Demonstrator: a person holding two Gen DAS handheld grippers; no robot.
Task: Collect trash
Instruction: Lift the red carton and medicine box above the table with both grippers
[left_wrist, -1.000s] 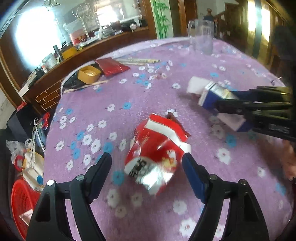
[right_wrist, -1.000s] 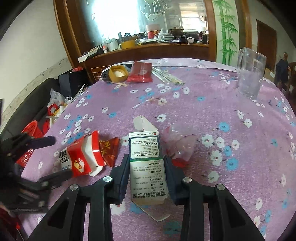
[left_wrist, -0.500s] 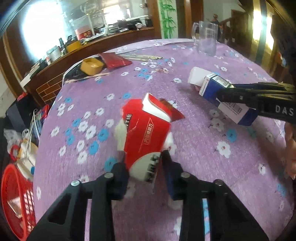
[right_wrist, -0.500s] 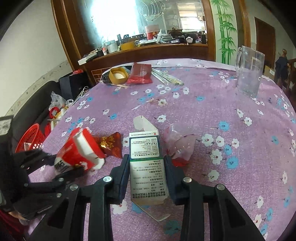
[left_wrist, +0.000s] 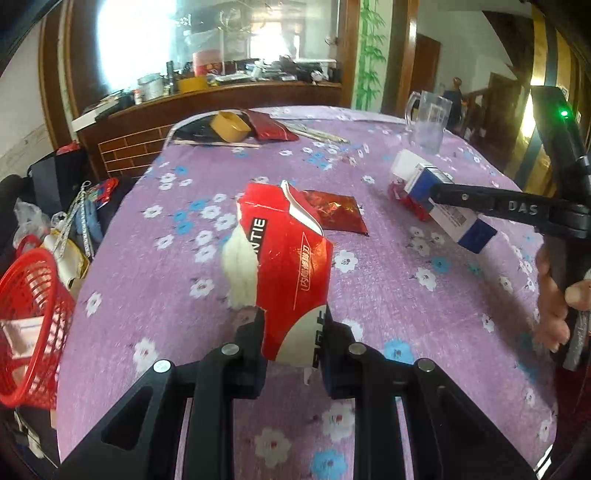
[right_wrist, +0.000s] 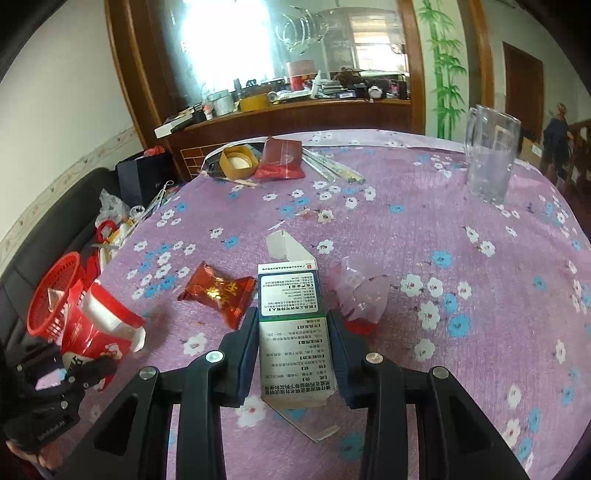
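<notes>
Lifted off the cloth since a second ago: red pack (left_wrist: 291, 273), then lying crumpled between wide-apart jaws, now pinched at its lower end and held upright above the table (left_wrist: 424, 306). White tissue (left_wrist: 240, 269) sticking out at its left side. Left gripper (left_wrist: 293, 347) clamped on red pack, both pads pressed against its white-and-black bottom edge. Seen from the right wrist at far left (right_wrist: 98, 332), close to the table edge, just in front of the red basket (right_wrist: 51, 295).

Unchanged beside it: carton (right_wrist: 295, 332), blue-and-white, printed face up, gripped by the right gripper (right_wrist: 293, 354) with jaws closed against its long sides, one end flap open toward the far side, another flap lying on the cloth underneath. From the left wrist, same carton (left_wrist: 447, 206) held low over the table at right, hand (left_wrist: 554, 299) below the handle.

Lying on the purple flowered cloth: red foil wrapper (right_wrist: 218, 291) just left of the carton, crumpled pink wrapper (right_wrist: 360, 299) just right of it, touching the right jaw or nearly so, hard to tell. Farther back: glass jug (right_wrist: 489, 158) at right, yellow tub (right_wrist: 238, 160) and dark red pouch (right_wrist: 282, 158) at the far edge, chopsticks (right_wrist: 332, 168) beside them. Basket on the floor at left, paper inside.
</notes>
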